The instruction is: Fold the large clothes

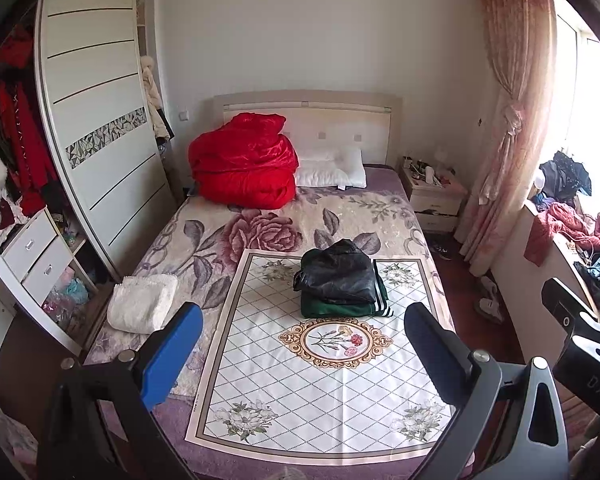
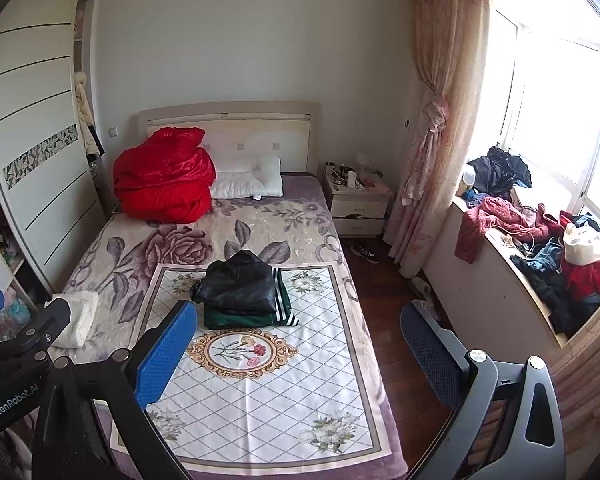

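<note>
A folded black leather jacket [image 1: 338, 270] lies on top of a folded green garment with white stripes [image 1: 346, 307] on the white patterned mat [image 1: 284, 384] on the bed. The stack also shows in the right wrist view, jacket [image 2: 236, 282] on the green garment [image 2: 244, 318]. My left gripper [image 1: 304, 346] is open and empty, held above the foot of the bed. My right gripper [image 2: 300, 346] is open and empty, over the bed's right edge. Both are well short of the stack.
A folded white fluffy garment [image 1: 142, 307] lies at the bed's left edge. A red quilt [image 1: 242, 164] and a white pillow [image 1: 332, 170] sit by the headboard. A wardrobe [image 1: 96, 120] stands left, a nightstand [image 2: 358, 200] right. A heap of clothes [image 2: 548, 248] covers the window ledge.
</note>
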Demonstrator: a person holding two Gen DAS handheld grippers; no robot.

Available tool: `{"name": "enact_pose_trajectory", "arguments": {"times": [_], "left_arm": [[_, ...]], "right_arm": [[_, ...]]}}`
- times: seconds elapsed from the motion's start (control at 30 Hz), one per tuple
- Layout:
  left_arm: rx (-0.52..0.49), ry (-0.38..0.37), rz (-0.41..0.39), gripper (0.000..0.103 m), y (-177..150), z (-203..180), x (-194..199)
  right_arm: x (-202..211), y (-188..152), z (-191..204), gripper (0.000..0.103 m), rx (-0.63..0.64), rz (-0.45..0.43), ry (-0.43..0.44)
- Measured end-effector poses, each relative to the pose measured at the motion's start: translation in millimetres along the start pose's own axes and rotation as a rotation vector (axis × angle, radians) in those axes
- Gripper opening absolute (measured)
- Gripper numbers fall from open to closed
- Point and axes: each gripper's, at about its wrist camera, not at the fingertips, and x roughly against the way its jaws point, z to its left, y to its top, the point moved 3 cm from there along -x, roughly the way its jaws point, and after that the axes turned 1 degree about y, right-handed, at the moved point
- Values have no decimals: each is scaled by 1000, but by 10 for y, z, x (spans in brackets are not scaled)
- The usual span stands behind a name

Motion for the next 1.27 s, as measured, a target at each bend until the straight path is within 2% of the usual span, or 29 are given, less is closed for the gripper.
{"name": "enact_pose_trajectory", "arguments": {"times": [1.27], "left_arm": [[13,7,-35,103,29,-80,166]], "right_arm": [[185,-130,-5,103,-20,2,22]]}}
